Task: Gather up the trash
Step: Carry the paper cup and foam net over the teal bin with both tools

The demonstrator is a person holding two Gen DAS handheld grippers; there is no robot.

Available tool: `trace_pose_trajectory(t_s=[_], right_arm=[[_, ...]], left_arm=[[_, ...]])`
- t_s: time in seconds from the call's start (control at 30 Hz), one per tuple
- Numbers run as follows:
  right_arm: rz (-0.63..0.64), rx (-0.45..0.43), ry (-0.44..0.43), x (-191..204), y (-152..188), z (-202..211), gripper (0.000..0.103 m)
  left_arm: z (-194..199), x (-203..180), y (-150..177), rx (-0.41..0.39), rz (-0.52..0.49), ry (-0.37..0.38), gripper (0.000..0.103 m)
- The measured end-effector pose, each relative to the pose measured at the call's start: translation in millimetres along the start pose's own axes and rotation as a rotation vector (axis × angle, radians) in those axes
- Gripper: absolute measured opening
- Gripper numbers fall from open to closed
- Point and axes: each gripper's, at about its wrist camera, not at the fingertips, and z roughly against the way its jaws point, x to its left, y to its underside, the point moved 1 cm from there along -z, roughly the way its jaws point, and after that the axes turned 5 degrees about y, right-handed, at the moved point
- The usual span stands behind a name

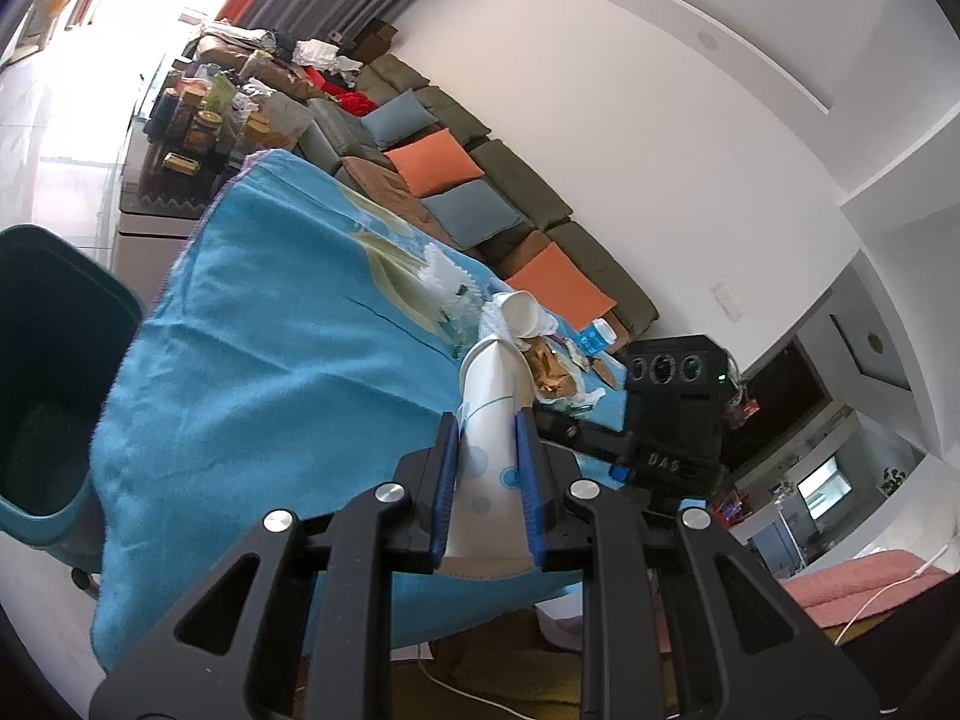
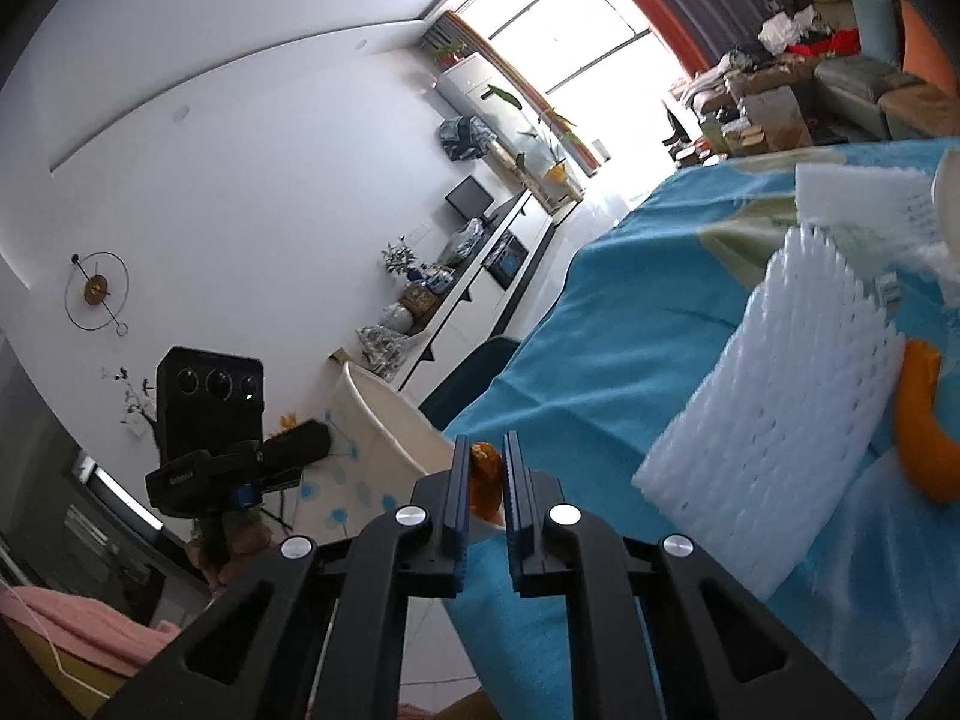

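A paper cup is clamped in the left tongs; orange peel is pinched in the nearly closed right tongs. Both should be held firmly until over the bin.

The bin on the left wrist view gets chopped by the left edge and the blue cloth covers its right side, plus the trash pile behind the cup is too jumbled and small to sort out. On the right wrist view the orange peel runs off the right edge and is blurry, same deal with the foam net, and a white thing at the far right is cut off so no idea what it is. The orange scrap between the right gripper's fingers is mostly hidden by them.
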Motion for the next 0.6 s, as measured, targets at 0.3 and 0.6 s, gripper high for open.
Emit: trace_pose_trajectory(t_s=[0.3, 0.6], right_arm=[[0.075, -0.033, 0.061, 19.3, -26.5, -12.1, 0.008], [0.089, -0.035, 0.086, 24.1, -44.0, -36.8, 0.008]], left_arm=[[42.2, 15.5, 0.4, -0.080, 0.027, -0.105, 0.020], [89.0, 29.2, 1.3, -0.144, 0.043, -0.223, 0.020]])
